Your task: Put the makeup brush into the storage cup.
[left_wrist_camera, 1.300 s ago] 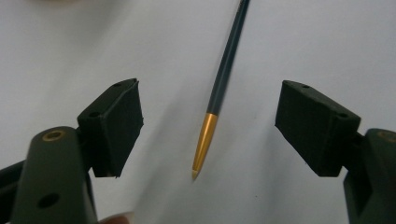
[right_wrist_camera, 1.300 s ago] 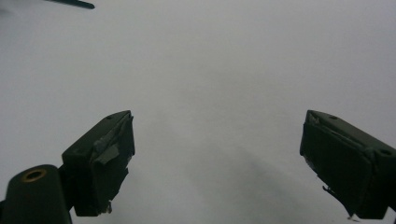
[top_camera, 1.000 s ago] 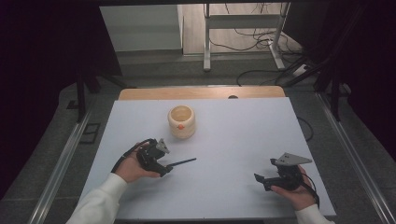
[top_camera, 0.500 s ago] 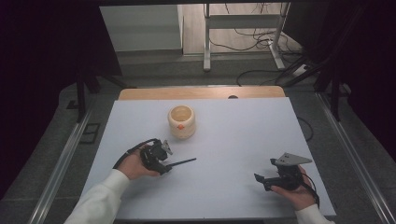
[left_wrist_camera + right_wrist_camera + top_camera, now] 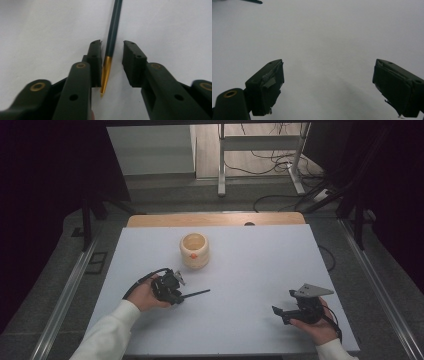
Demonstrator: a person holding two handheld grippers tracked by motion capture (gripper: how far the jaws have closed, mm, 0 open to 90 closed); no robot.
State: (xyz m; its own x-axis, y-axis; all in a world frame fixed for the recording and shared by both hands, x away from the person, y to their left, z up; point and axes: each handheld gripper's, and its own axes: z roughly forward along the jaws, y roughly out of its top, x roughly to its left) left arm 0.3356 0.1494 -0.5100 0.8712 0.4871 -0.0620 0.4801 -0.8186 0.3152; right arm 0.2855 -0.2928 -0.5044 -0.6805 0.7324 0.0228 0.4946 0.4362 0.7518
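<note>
Grey carpet floor (image 5: 45, 270), cables (image 5: 270, 157) beyond the white table (image 5: 250, 265).

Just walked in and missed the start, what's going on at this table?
A person works with a gripper in each hand. The left gripper has its jaws either side of a dark pen with a gold tip, lying on the white table; they are not yet closed on it. The right gripper rests open, apart. A small wooden cup stands farther back.

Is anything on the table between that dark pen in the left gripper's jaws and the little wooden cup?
Nothing visible. The pen lies between the left gripper's parted jaws, and bare white table runs from it to the wooden cup. The right gripper is off to the side.
</note>
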